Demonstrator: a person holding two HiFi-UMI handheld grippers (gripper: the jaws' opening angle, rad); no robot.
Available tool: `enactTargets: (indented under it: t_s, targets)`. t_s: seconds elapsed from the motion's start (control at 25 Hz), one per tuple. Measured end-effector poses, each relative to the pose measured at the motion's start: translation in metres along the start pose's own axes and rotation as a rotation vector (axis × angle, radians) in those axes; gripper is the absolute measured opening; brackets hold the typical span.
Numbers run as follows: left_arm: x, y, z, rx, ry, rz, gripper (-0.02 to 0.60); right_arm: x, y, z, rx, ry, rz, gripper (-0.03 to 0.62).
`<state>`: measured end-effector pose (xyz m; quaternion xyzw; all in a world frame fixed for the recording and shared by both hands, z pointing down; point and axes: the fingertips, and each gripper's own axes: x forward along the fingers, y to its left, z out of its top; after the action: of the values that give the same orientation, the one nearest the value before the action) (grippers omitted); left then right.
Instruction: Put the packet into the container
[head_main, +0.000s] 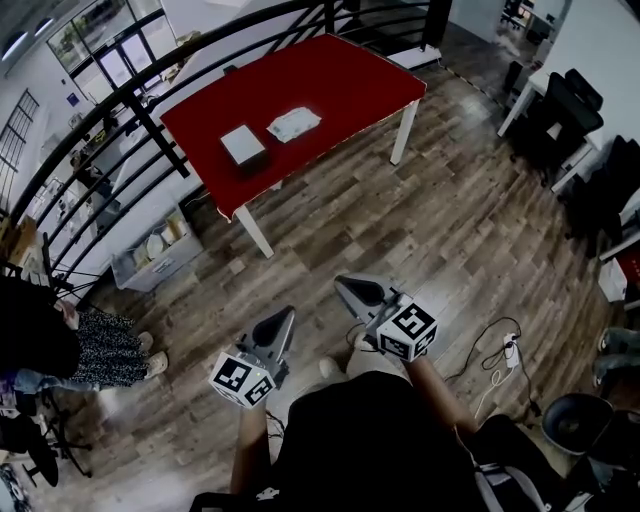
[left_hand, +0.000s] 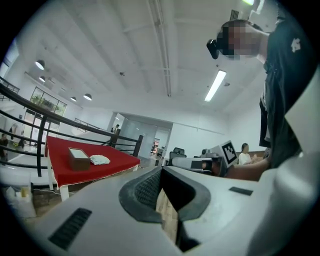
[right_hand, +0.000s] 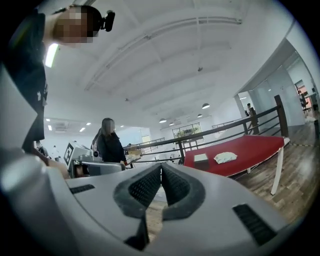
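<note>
Evidently the task is not starting yet: the white packet (head_main: 294, 123) is lying on the red table (head_main: 345, 75) near the boxy container (head_main: 243, 146), outside it. Well away from the table, the person is holding the left gripper (head_main: 286, 316) and right gripper (head_main: 345, 287) low at the waist, both pressed together and gripping nothing.

Cover of bench (head_main: 340, 80): red, cloth-like, matt, smooth. Its legs (head_main: 404, 130): white, painted look. On bench: packet (head_main: 294, 123) white, crinkly, soft; plastic or paper, can't tell. Beside it, container (head_main: 243, 147) w/ brown sides like card or wood, pale flat top. Round bench, floor (head_main: 400, 220): wood planks, grainy, slight sheen. Behind bench, rail (head_main: 150, 110): black metal, smooth. Both left claw (head_main: 286, 316) & right claw (head_main: 345, 286): grey matt plastic shells; pads (left_hand: 145, 190) black, ribbed, rubbery.
</note>
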<state>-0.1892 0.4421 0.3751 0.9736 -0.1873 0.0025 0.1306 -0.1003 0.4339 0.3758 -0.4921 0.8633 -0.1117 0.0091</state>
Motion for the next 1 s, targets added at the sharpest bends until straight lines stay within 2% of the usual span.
enactTargets:
  t_s: [0.16,0.4,0.64,0.8,1.0]
  targets:
    - [0.008,0.021,0.002,-0.013,-0.002,0.004,0.005,0.022,-0.008,-0.001,-0.059,0.028,0.004,0.021]
    - [0.035,0.042,-0.009,-0.04,-0.001,-0.024,0.005,0.038,-0.038,0.001,-0.062,0.026,0.004,0.021]
    - [0.087,0.076,-0.007,-0.037,0.032,-0.046,0.005,0.066,-0.091,0.0,-0.003,0.01,0.01,0.02]
    - [0.134,0.102,0.012,-0.038,0.049,-0.042,0.005,0.09,-0.136,0.009,0.018,-0.003,0.015,0.021]
    - [0.185,0.138,0.034,-0.026,0.033,-0.049,0.005,0.124,-0.195,0.034,0.023,-0.031,0.007,0.021]
